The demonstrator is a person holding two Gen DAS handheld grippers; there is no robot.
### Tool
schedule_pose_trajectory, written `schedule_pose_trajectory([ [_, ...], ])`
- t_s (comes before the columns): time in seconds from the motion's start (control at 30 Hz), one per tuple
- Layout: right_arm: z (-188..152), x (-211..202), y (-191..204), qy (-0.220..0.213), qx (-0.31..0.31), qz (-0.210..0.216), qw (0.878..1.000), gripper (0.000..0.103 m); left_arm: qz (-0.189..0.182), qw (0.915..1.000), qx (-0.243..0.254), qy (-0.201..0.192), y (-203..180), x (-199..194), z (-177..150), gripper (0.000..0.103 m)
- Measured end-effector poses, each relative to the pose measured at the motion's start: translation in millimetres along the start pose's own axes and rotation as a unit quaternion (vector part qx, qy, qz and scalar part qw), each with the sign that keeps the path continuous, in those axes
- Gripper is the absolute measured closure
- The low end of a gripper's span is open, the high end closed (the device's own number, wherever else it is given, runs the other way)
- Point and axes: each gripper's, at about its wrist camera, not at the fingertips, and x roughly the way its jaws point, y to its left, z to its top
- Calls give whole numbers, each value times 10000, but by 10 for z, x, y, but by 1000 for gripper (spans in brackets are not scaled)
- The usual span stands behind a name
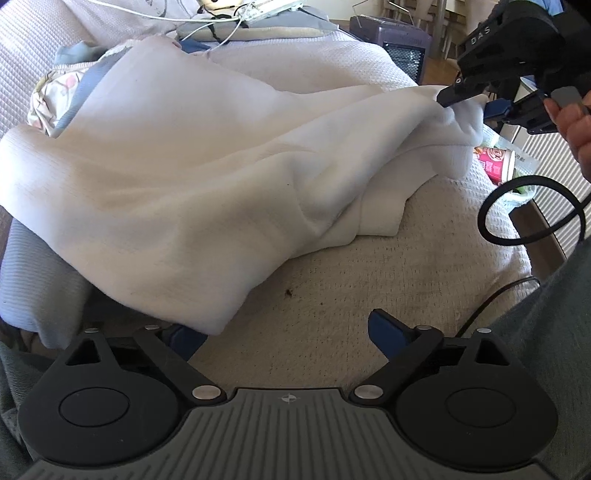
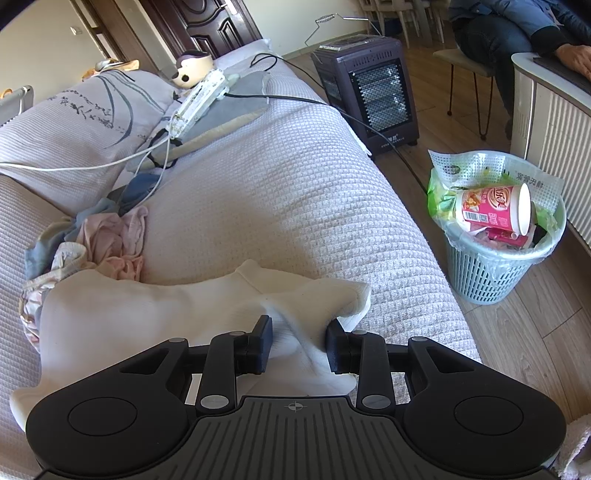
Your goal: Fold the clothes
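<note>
A white garment (image 1: 177,192) lies rumpled on a waffle-textured sofa cover (image 1: 369,266). In the right wrist view the same white garment (image 2: 122,321) is bunched between the pads of my right gripper (image 2: 300,345), which is shut on a raised fold. The left wrist view shows that right gripper (image 1: 466,104) at the upper right, lifting the cloth's far end. My left gripper (image 1: 286,336) stands wide open low over the cover. Its left finger (image 1: 186,341) is partly under the garment's near hem, and its right finger (image 1: 388,332) is over bare cover.
A heap of pink and blue clothes (image 2: 107,240) lies behind the garment. A power strip (image 2: 197,101) with cords rests on a cushion. Off the sofa stand a heater (image 2: 373,96) and a full waste basket (image 2: 495,266). A person sits at the far right (image 2: 517,26).
</note>
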Motion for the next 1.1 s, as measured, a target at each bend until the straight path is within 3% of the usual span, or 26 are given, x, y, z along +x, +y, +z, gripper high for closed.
schedule_pose_trajectory([
  [0.23, 6, 7, 6, -12, -16, 31, 10000, 71, -73, 9998, 44, 193, -18, 136, -42, 4],
  [0.37, 3, 8, 6, -11, -4, 34, 10000, 71, -443, 9947, -573, 730, 118, 358, -90, 3],
  [1.1, 2, -10, -6, -17, -4, 77, 10000, 71, -331, 9898, -845, 1099, 110, 478, -61, 0],
])
